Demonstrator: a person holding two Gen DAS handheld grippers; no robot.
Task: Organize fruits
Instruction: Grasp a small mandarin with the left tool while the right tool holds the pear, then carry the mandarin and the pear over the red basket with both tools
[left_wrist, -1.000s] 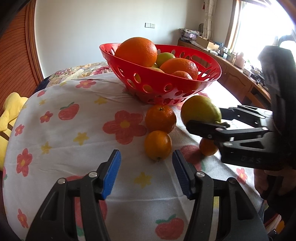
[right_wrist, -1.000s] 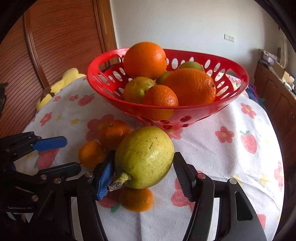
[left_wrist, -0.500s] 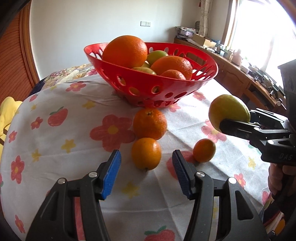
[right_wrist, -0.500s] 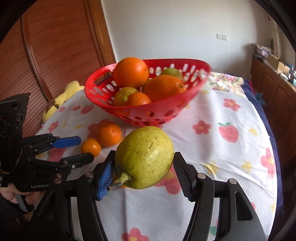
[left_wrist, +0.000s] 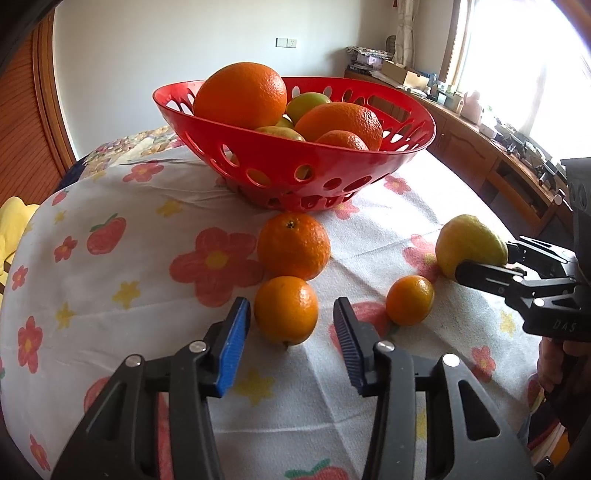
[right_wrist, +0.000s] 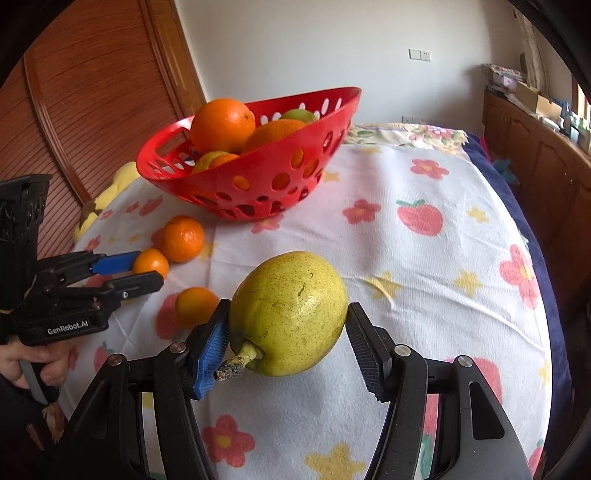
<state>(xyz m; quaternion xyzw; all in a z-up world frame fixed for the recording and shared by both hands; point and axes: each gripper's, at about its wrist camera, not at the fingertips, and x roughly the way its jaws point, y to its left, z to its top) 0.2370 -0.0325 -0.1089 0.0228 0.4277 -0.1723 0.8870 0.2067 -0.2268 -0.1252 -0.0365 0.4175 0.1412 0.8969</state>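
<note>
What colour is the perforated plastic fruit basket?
Red; the perforated plastic fruit basket shows best in the left wrist view.

One basket (left_wrist: 280, 166), three loose mandarins (left_wrist: 286, 309) – one held pear (right_wrist: 288, 312)

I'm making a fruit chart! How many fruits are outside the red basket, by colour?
Orange fruits: 3, on the tablecloth
Yellow-green pear: 1, held in the right gripper
Total: 4

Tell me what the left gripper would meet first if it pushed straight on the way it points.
Probably the small orange between the left gripper's closing pads, still untouched; the bigger orange lies behind.
</note>
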